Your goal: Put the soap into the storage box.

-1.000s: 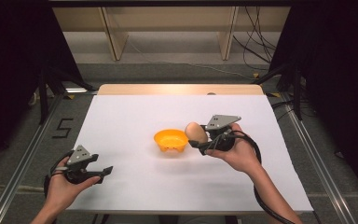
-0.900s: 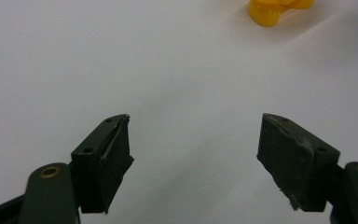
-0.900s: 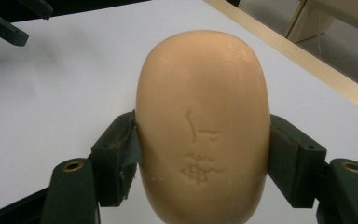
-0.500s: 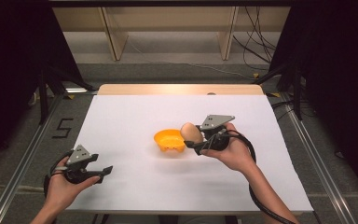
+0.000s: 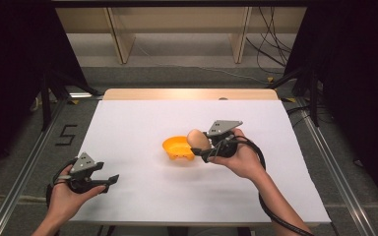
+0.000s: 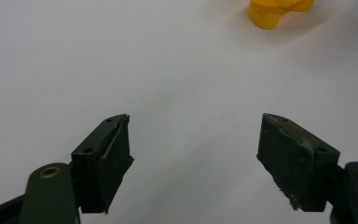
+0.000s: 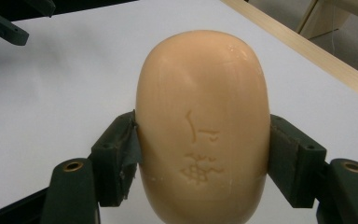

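A peach-coloured oval bar of soap (image 7: 203, 121) with an embossed mark sits between the pads of my right gripper (image 7: 203, 156), which is shut on its two sides. In the high view that gripper (image 5: 204, 147) holds the soap (image 5: 197, 139) above the table, just over the right rim of an orange dish (image 5: 177, 148). My left gripper (image 5: 109, 180) rests low at the near left of the white table, open, with nothing between its jaws. The left gripper view has its open jaws (image 6: 193, 140) over bare white surface, the dish (image 6: 279, 8) far ahead.
The white tabletop (image 5: 142, 123) ends in a wooden strip (image 5: 192, 93) at the back. Metal rails (image 5: 24, 167) run along both sides. Cables lie on the floor behind. The other gripper (image 7: 9, 23) appears at the top left of the right gripper view.
My right gripper has shifted slightly left with the soap, closer over the orange dish. The left gripper has stayed where it was.
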### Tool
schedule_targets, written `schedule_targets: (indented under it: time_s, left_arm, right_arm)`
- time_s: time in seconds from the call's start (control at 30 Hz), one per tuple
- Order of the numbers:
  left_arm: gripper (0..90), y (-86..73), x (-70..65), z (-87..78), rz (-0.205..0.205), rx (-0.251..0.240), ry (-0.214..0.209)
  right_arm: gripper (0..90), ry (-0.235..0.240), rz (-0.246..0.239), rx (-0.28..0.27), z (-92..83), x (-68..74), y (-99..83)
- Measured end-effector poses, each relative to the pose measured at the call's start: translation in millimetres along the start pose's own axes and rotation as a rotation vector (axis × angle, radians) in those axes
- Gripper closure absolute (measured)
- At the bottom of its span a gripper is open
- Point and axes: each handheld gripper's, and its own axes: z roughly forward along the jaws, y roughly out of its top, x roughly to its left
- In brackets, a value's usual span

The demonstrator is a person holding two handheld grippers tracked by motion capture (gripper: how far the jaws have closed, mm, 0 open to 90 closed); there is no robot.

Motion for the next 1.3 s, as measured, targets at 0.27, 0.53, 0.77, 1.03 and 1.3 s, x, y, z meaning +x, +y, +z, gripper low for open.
schedule_targets:
  time_s: [0.27,0.53,0.77,1.03,1.3]
  left_arm:
    - [24.6,0.1,1.8,-1.1,0.022,0.016,-0.003]
    - [24.6,0.2,2.1,-1.2,0.025,0.018,-0.004]
    - [24.6,0.1,1.9,-1.1,0.022,0.017,-0.005]
    - [24.6,-0.1,0.7,0.1,0.000,-0.002,0.004]
    - [24.6,-0.2,0.9,-0.2,-0.001,0.002,0.000]
  right_arm:
    - [33.4,0.021,0.012,0.023,6.5,1.4,2.4]
    - [33.4,0.016,-0.004,0.009,14.1,0.5,5.3]
    - [33.4,0.016,-0.001,0.012,20.6,-0.2,8.9]
    - [33.4,0.029,-0.030,0.005,28.6,-2.2,13.9]
    - [33.4,0.027,-0.009,0.006,37.2,-1.8,16.8]
